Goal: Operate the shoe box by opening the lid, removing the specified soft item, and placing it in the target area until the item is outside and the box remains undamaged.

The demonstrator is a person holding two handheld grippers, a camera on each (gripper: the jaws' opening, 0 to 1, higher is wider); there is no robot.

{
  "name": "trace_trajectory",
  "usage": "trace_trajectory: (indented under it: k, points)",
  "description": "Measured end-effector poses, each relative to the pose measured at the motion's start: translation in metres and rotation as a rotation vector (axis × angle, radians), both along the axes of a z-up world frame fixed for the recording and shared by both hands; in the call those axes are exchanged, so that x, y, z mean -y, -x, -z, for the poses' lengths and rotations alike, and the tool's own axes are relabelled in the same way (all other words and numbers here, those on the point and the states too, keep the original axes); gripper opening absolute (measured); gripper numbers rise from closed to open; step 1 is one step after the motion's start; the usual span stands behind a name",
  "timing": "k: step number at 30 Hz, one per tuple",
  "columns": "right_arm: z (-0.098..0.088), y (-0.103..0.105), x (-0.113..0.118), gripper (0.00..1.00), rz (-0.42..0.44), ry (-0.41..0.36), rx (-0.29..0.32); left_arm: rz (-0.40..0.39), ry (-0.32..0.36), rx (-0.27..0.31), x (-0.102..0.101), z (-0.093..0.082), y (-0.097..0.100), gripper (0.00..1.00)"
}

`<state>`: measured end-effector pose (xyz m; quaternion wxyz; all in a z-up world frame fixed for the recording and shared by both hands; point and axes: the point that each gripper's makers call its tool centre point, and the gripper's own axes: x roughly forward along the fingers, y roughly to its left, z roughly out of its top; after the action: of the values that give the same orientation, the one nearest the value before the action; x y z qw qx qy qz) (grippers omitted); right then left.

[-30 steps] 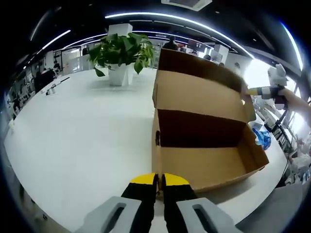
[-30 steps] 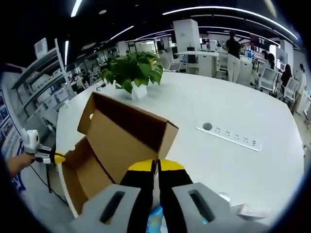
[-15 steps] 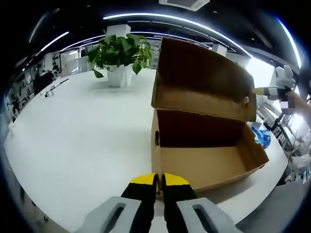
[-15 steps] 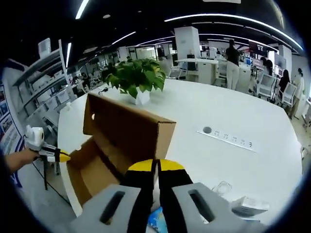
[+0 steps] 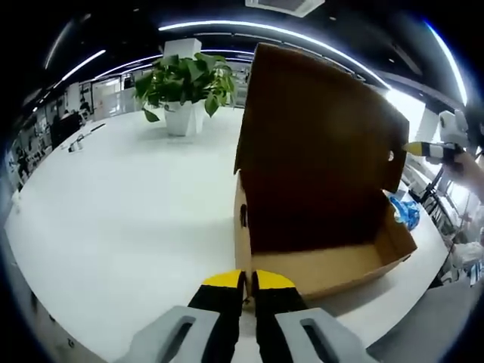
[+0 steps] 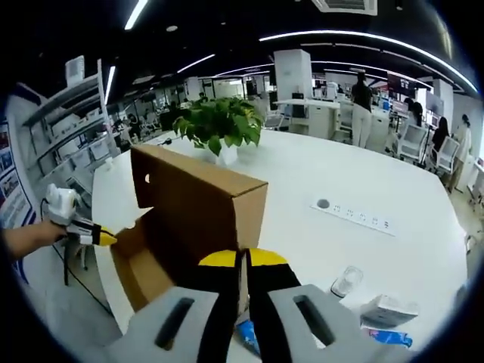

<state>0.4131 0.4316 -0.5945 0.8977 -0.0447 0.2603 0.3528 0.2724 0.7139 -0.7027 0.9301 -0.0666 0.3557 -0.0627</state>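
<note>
The brown cardboard shoe box (image 5: 325,265) stands on the white table (image 5: 113,227), and the part of its floor I can see is bare. Its lid (image 5: 318,144) is raised on edge and leans over the opening. My left gripper (image 5: 247,283) is shut at the box's near corner. My right gripper (image 5: 423,149) comes in from the right beside the lid's edge. In the right gripper view, the right gripper (image 6: 243,261) is shut just in front of the lid (image 6: 200,200), and the left gripper (image 6: 102,237) sits by the box's left wall. A blue soft item (image 5: 406,214) lies outside the box.
A potted plant (image 5: 185,83) stands at the far side of the table. In the right gripper view a power strip (image 6: 355,215), a small glass (image 6: 342,282) and a white packet (image 6: 387,310) lie on the table. People and desks are in the background.
The lid has swung up from lying folded back to standing upright and leaning over the box. The right gripper has moved with it. The left gripper has stayed put.
</note>
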Motion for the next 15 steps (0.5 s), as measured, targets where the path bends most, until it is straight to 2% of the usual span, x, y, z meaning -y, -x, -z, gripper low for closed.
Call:
trace_trajectory:
  k: [5, 9, 15]
  points:
    - [0.001, 0.011, 0.000, 0.01, 0.006, -0.011, 0.007, -0.001, 0.033, -0.001, -0.002, 0.000, 0.000, 0.05]
    - [0.002, 0.017, 0.000, 0.02, 0.005, -0.009, 0.024, 0.029, 0.022, 0.001, -0.001, -0.002, -0.001, 0.05]
    - [0.004, 0.024, 0.000, 0.02, 0.014, -0.016, 0.034, 0.067, -0.007, 0.067, -0.003, -0.024, -0.011, 0.13]
